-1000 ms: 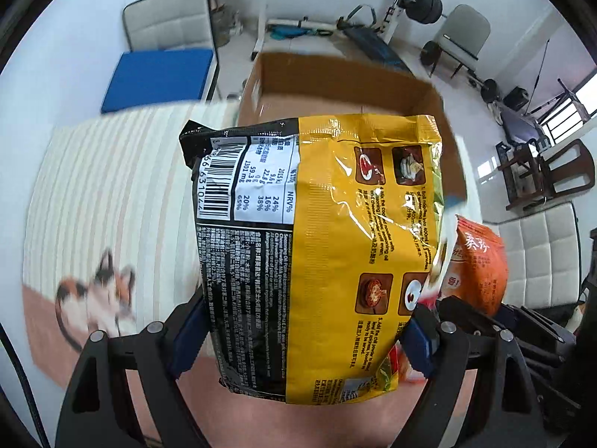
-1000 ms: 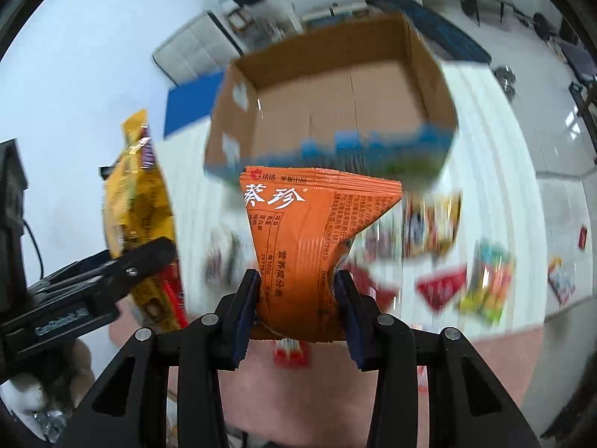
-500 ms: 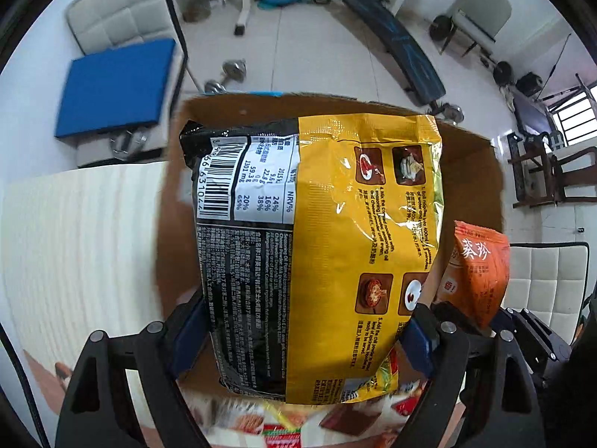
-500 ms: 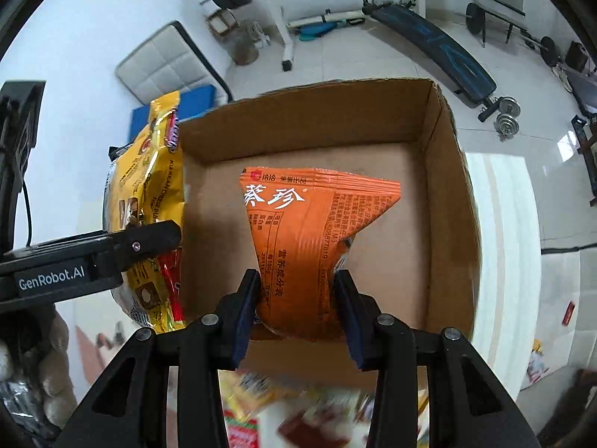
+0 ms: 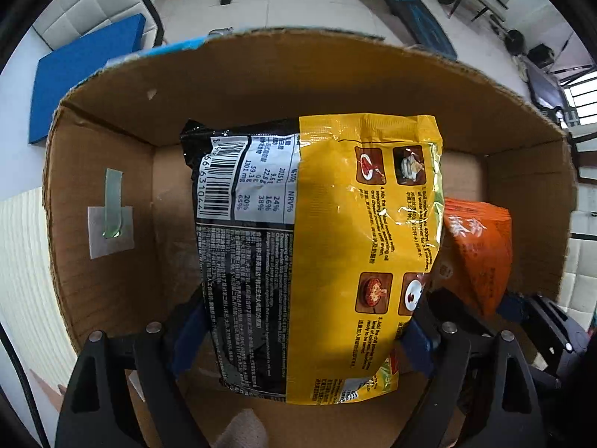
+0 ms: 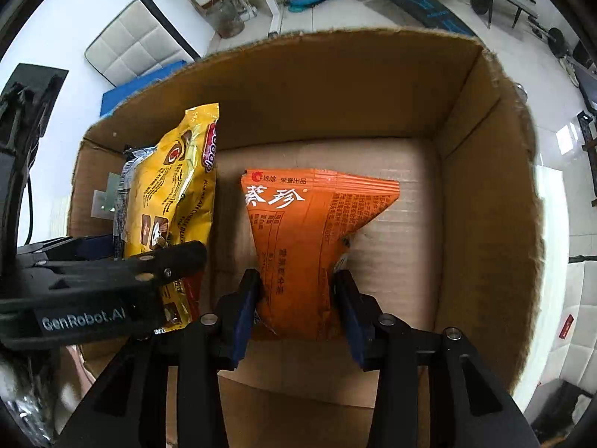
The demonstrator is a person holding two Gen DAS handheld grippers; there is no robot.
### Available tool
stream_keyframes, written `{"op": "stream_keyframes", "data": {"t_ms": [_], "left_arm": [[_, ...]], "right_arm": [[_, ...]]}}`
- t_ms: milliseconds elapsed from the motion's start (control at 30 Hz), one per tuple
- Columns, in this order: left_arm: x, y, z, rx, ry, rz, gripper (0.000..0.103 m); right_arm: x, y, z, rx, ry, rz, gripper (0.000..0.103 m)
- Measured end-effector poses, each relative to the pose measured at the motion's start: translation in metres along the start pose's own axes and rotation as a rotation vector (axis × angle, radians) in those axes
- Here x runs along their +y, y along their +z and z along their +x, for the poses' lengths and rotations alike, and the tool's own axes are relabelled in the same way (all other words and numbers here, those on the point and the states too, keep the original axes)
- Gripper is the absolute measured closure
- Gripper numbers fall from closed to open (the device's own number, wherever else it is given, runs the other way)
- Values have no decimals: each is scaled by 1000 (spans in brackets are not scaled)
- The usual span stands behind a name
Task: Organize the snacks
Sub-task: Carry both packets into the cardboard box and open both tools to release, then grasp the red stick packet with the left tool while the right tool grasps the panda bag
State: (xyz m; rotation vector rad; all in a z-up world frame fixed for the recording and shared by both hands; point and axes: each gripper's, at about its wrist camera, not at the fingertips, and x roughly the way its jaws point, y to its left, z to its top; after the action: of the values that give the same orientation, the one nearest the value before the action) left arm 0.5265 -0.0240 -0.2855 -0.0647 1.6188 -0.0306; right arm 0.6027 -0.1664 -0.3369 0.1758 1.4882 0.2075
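My left gripper (image 5: 302,339) is shut on a yellow and black noodle packet (image 5: 317,254) and holds it inside an open cardboard box (image 5: 100,186). My right gripper (image 6: 298,298) is shut on an orange snack packet (image 6: 309,239), held inside the same box (image 6: 481,224) to the right of the yellow packet (image 6: 175,190). The orange packet (image 5: 481,254) shows at the right in the left wrist view. The left gripper's body (image 6: 93,283) shows at the left in the right wrist view. The box floor under both packets is bare cardboard.
The box has tall walls on all sides and a white label (image 5: 110,231) on its left inner wall. A striped cloth (image 5: 22,280) lies under the box. Beyond are a blue cushion (image 5: 82,67), white chairs and gym gear on a tiled floor.
Both grippers have moved forward and down into the box with their packets. The loose snacks on the table have gone out of view.
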Motion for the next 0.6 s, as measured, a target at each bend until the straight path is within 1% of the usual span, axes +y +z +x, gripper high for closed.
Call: {"op": "stream_keyframes", "data": {"t_ms": [67, 100, 200, 267, 400, 467, 567, 600], "left_arm": [[-2, -1, -1, -8, -2, -4, 12], [-1, -3, -2, -8, -2, -9, 12], [-5, -7, -5, -10, -15, -20, 10], [-2, -12, -13, -27, -16, -24, 10], [-7, -22, -37, -70, -7, -13, 10], [-11, -32, -52, -94, -2, -4, 10], [-4, -40, -68, -127, 1, 13, 10], [-6, -49, -77, -148, 7, 21, 10]], "right_arm": [[-1, 1, 5, 26, -5, 1, 20], [-2, 0, 5, 32, 1, 1, 16], [-2, -5, 3, 38, -19, -2, 16], [-1, -9, 0, 38, -30, -6, 12], [7, -22, -15, 26, -60, -16, 12], [14, -26, -24, 15, -65, -17, 11], [24, -38, -39, -10, -77, -34, 11], [26, -43, -45, -19, -78, -36, 11]]}}
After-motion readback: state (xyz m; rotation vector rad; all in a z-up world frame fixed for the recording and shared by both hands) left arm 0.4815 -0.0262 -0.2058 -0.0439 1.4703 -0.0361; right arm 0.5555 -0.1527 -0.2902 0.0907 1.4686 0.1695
